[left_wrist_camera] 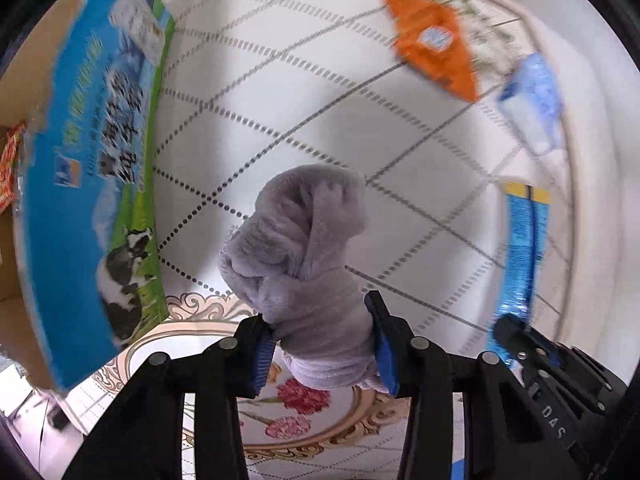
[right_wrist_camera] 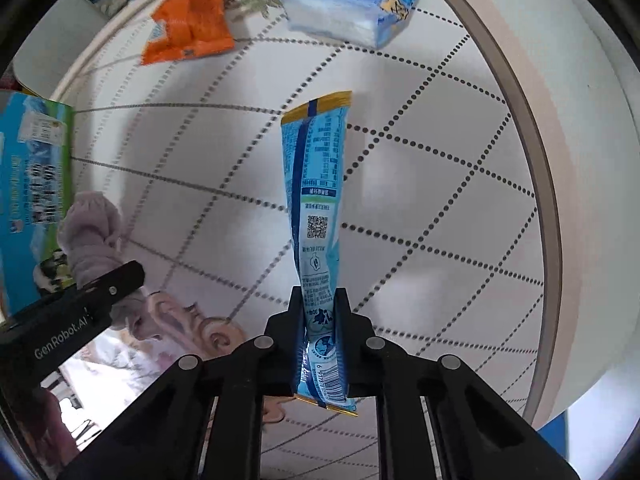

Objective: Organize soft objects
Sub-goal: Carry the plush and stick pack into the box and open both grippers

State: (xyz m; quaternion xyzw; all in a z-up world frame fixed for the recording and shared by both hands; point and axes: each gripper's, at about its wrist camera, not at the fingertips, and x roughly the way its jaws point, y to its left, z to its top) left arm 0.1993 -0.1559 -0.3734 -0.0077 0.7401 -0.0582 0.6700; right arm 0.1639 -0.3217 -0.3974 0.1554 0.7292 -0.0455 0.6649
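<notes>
Mid-task: left gripper pinched grey plush cloth, right gripper pinched blue sachet; orange packet, tissue pack remained on table; 2 left.

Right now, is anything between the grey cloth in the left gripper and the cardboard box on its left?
Nothing visible. The cloth is clamped in the left gripper, and only bare quilted surface lies between it and the box. The orange packet and the tissue pack sit far off on the other side.
</notes>
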